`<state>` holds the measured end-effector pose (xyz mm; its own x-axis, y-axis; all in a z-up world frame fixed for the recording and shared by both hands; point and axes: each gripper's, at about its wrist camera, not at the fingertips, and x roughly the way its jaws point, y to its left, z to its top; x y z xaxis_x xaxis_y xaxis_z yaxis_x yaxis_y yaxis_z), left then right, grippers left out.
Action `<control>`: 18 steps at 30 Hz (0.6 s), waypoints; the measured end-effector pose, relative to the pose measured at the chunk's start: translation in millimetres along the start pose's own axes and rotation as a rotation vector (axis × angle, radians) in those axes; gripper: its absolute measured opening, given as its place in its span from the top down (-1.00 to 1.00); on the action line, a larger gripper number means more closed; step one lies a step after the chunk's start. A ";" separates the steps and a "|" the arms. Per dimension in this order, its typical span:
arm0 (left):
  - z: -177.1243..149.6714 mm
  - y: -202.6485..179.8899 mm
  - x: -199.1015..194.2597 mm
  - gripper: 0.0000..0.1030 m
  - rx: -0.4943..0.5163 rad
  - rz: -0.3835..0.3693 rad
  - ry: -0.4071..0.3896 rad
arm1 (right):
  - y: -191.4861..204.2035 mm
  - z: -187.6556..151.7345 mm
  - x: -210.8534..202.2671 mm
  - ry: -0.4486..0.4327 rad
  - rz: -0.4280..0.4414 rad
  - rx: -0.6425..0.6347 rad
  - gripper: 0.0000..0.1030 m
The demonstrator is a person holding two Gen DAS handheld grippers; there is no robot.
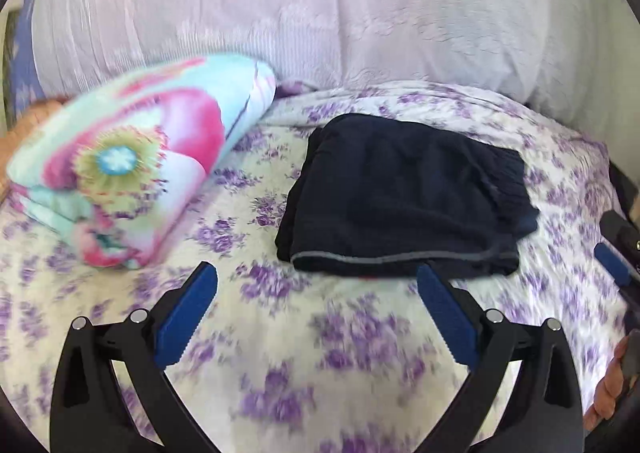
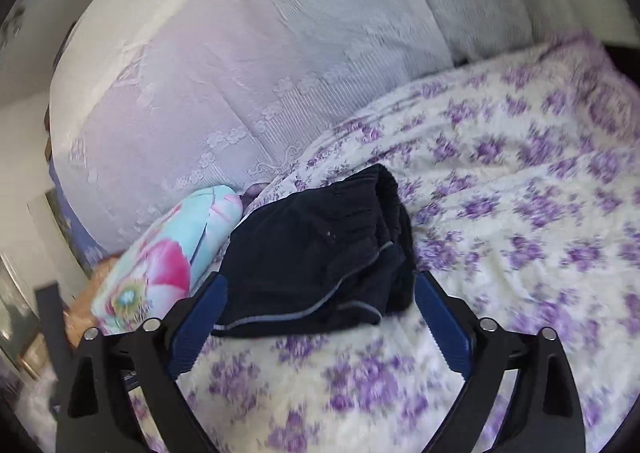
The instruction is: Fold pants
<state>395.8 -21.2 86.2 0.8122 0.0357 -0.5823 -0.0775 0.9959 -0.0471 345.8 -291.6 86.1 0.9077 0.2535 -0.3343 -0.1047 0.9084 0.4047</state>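
The dark navy pants (image 1: 404, 197) are seen folded into a compact rectangular bundle, laid flat on the bed (image 1: 304, 353), which is covered by a white sheet printed with purple flowers. A thin grey piping line is shown along the bundle's near edge, and the gathered waistband is turned toward the right side.

In the left wrist view, the left gripper (image 1: 316, 285) is held with its blue-padded fingers (image 1: 188, 317) spread wide. Nothing is gripped between them. The pants are placed beyond the fingertips and somewhat to the right; the right fingertip is seen just at the bundle's near edge, though contact cannot be told. The left fingertip is well apart from the fabric.

In the right wrist view, the right gripper (image 2: 322, 285) is likewise held wide, with nothing clamped. The pants (image 2: 320, 253) are framed between and just beyond the two fingertips, the near edge of the bundle being overlapped in the picture by the left finger (image 2: 200, 321).

A rolled blanket (image 1: 128, 181) with a pink and turquoise flower print is placed to the left of the pants, close beside them. A large pale lace-covered pillow (image 1: 280, 13) is set behind both. At the right edge of the left wrist view, part of the other gripper and a hand (image 1: 612, 381) are shown.
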 end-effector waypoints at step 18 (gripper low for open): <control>-63.4 -5.1 -90.4 -0.90 0.044 0.029 -0.004 | 39.2 -75.0 -55.3 -0.032 -0.169 -0.214 -0.92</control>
<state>286.2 -34.8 87.6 0.8123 0.0649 -0.5797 -0.0755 0.9971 0.0058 261.0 -245.0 56.6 0.9317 0.0851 -0.3531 -0.0313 0.9874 0.1552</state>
